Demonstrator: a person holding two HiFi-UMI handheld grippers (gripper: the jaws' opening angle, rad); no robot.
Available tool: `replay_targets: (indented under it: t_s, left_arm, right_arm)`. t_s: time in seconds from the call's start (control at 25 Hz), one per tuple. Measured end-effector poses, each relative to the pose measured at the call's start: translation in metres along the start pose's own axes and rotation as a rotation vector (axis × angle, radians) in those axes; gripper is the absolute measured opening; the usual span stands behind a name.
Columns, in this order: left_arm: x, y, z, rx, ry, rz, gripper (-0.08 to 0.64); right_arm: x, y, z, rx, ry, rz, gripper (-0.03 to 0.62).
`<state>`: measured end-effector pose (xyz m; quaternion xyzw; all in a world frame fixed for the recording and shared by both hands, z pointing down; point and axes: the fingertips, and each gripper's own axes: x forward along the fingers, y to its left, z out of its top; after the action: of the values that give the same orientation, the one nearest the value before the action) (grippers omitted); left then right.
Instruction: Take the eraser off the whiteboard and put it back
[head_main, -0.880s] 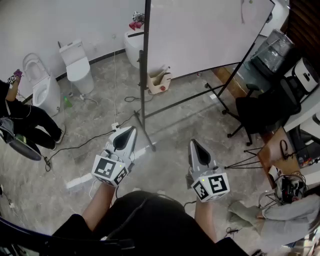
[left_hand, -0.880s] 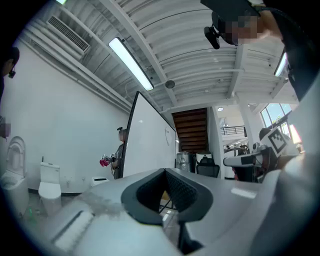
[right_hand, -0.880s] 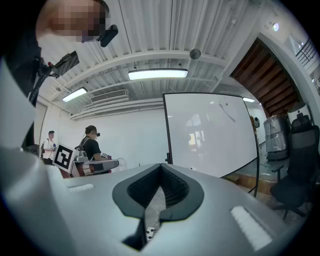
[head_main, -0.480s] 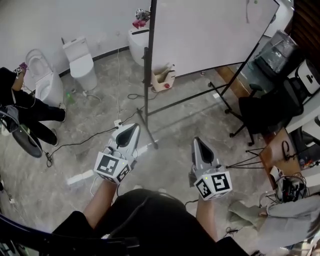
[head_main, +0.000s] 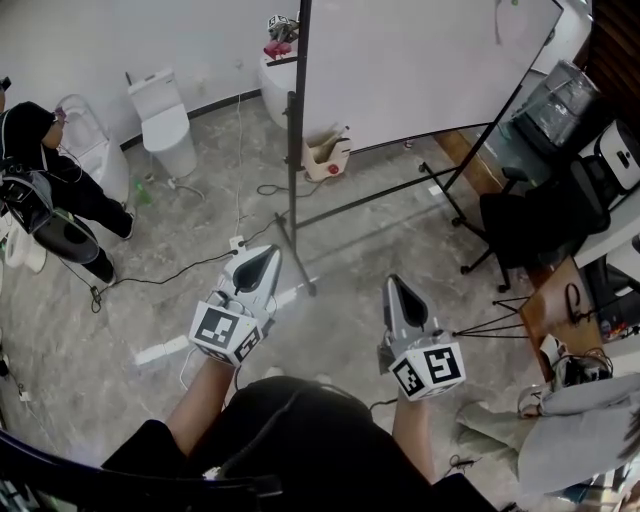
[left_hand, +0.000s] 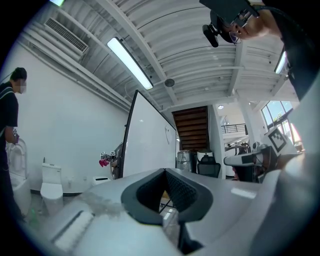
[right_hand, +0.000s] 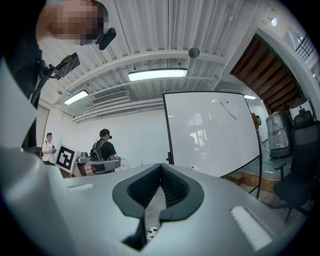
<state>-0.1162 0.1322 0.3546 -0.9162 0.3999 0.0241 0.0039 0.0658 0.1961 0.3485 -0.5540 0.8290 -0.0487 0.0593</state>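
A grey marbled floor (head_main: 200, 220) runs between white walls under a ribbed ceiling with strip lights. On it stands a large whiteboard (head_main: 420, 70) on a black frame, well apart from the person holding the tools. The frame's near upright (head_main: 292, 180) and its slanted foot bar (head_main: 370, 200) lie between the person and the board. A black office chair (head_main: 530, 215) sits at the board's right end, near a water cooler (head_main: 562, 95). Two white toilets (head_main: 160, 120) stand along the far wall, and a person in black (head_main: 50, 190) bends beside them. A small open box (head_main: 325, 155) rests at the board's foot, and a cable (head_main: 170, 275) trails across the floor. The left hand-held gripper (head_main: 262, 258) and the right hand-held gripper (head_main: 393, 287) are held level, each with its jaws pressed together on nothing. The eraser cannot be told apart on the board; only a small mark (head_main: 497, 30) shows near its top right corner.
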Motion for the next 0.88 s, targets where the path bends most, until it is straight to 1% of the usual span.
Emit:
replay_targets:
  t_s: [0.28,0.72,0.88]
  left_arm:
    - [0.007,-0.015,-0.001,0.007,0.010,0.020,0.004]
    - [0.016,-0.047,-0.011,0.014,0.023,0.062,0.005]
    - [0.020,-0.057,-0.016,0.013,0.033,0.072,0.003]
  right_arm:
    - [-0.009,-0.011,0.000,0.013,0.000,0.045,0.009]
    - [-0.032,-0.041,-0.007,0.024,0.015,0.076,0.009]
    - [-0.040,-0.051,-0.007,0.056,0.004,0.086,0.009]
